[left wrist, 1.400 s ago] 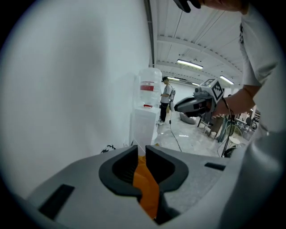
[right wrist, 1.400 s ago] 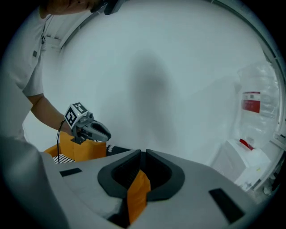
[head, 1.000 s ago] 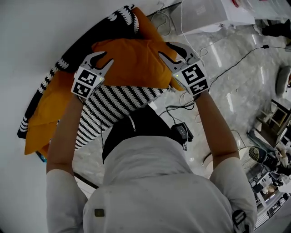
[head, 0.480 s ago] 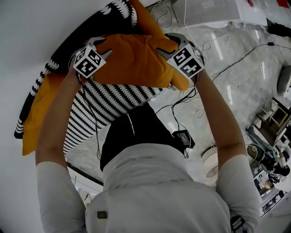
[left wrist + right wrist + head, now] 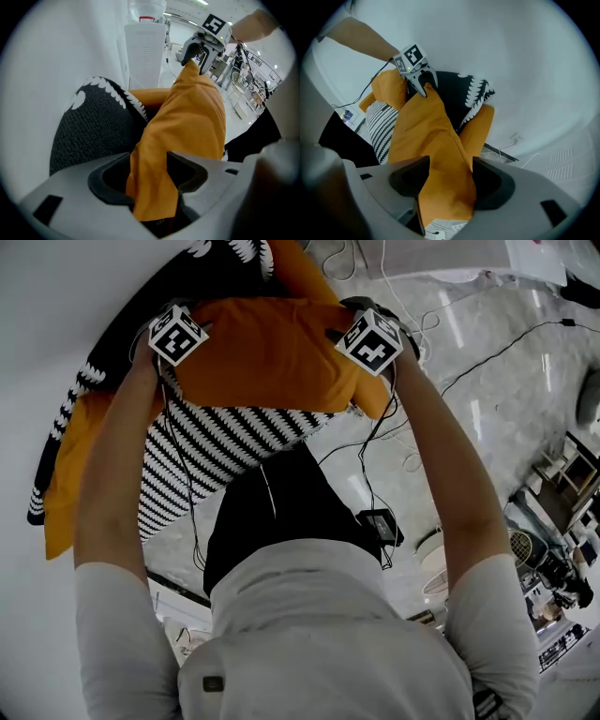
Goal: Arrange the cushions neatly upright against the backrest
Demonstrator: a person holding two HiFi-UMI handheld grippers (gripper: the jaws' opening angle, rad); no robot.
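Left tongs (image 5: 150, 159) and right tongs (image 5: 446, 164) are both spread, having just been opening. Orange cushion (image 5: 267, 352) fabric sits loose between each pair. Its long axis runs tongs to tongs, one end each, neither hand nearer. Striped cushion (image 5: 225, 442) lies under it. Black cushion (image 5: 89, 126) beyond the tips crowds the spot.

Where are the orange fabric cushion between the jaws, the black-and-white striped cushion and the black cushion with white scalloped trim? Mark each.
Orange fabric cushion (image 5: 272, 352), head view, centre of its face.
Black-and-white striped cushion (image 5: 234, 442), head view, mid stripes.
Black cushion with white scalloped trim (image 5: 89, 127), left gripper view, dark face.
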